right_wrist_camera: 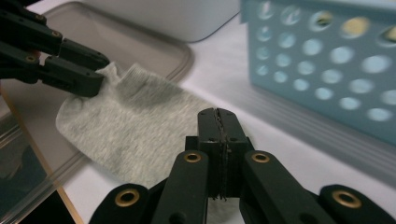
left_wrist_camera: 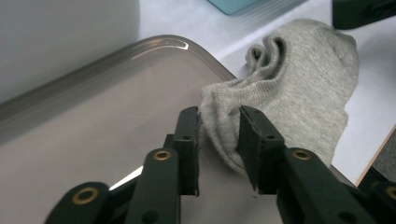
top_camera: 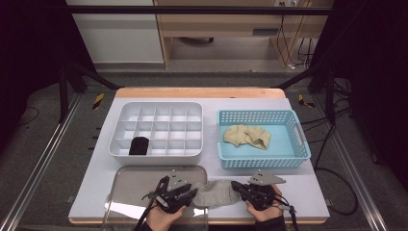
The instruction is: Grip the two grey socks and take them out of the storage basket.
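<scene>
Grey ankle sock [top_camera: 215, 193], ribbed knit, soft and rumpled, lying flat at the table's [top_camera: 96, 166] near edge, about 6 o'clock in the high view. One end draped over the right rim of the clear tray [top_camera: 130, 180], the rest on the white tabletop. Cuff end bunched into a fold, opening showing at 1 o'clock in the left gripper view. Left gripper [top_camera: 188, 196] released, jaws parted with a corner of the sock's fabric between them, pads not pressing. Right gripper [top_camera: 235, 186] clenched, jaws tight together, apparently nipping the sock's other end. At 12 o'clock from the sock, a white divided organiser [top_camera: 159, 108] with a rolled black sock [top_camera: 139, 146]; at 1 o'clock, a blue perforated basket [top_camera: 262, 162] holding beige socks [top_camera: 246, 135].
</scene>
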A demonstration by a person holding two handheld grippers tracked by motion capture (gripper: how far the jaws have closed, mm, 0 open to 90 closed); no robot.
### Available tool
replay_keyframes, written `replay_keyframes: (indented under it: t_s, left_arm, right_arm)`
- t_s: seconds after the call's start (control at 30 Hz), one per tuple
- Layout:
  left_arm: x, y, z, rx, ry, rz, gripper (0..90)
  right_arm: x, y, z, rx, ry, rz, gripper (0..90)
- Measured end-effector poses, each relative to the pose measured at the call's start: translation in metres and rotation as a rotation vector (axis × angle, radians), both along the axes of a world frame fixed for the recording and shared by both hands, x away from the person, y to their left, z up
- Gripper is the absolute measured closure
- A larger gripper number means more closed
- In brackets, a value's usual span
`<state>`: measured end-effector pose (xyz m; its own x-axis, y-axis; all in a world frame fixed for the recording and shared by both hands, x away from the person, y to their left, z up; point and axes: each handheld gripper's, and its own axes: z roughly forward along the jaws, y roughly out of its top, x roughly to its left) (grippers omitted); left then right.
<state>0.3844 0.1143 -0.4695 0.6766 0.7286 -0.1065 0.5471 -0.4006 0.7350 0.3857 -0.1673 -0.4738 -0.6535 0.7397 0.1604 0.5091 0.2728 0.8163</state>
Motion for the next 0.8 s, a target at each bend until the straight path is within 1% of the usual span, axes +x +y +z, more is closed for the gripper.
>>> replay_keyframes:
  t_s: [0.13,0.23,0.27,0.3,0.4,0.5,0.6,0.67,0.73,0.8]
  left_arm:
    - [0.0,0.0,-0.002,0.008,0.005,0.01,77.1]
    - [-0.002,0.0,-0.003,0.009,0.008,0.013,80.0]
    - [-0.002,0.0,-0.003,0.009,0.005,0.012,80.6]
    - [-0.002,0.0,-0.003,0.009,0.005,0.012,81.7]
    - [-0.002,0.001,-0.002,0.003,0.003,0.013,81.6]
    - [-0.003,0.001,0.002,-0.003,-0.007,0.008,78.6]
    - [-0.004,0.001,0.01,-0.016,-0.028,-0.002,76.0]
    - [-0.005,-0.001,0.016,-0.028,-0.044,-0.012,75.3]
    - [-0.005,-0.003,0.023,-0.034,-0.055,-0.027,75.6]
    - [-0.005,-0.008,0.029,-0.044,-0.058,-0.05,78.6]
  right_arm:
    - [0.003,0.004,-0.01,-0.026,0.008,0.002,90.0]
    - [0.005,0.005,-0.016,-0.042,0.017,-0.001,90.0]
    - [0.004,0.006,-0.015,-0.045,0.02,-0.002,90.0]
    - [0.004,0.007,-0.013,-0.046,0.01,0.001,90.0]
    - [0.001,0.006,-0.007,-0.024,-0.01,0.004,90.0]
    - [-0.001,-0.001,0.0,-0.002,-0.035,-0.012,89.1]
    - [-0.003,-0.01,0.004,0.018,-0.047,-0.036,87.1]
    - [-0.004,-0.015,0.006,0.021,-0.052,-0.05,85.3]
    - [-0.005,-0.02,0.006,0.024,-0.056,-0.062,83.1]
    - [-0.007,-0.022,0.006,0.027,-0.047,-0.065,80.3]
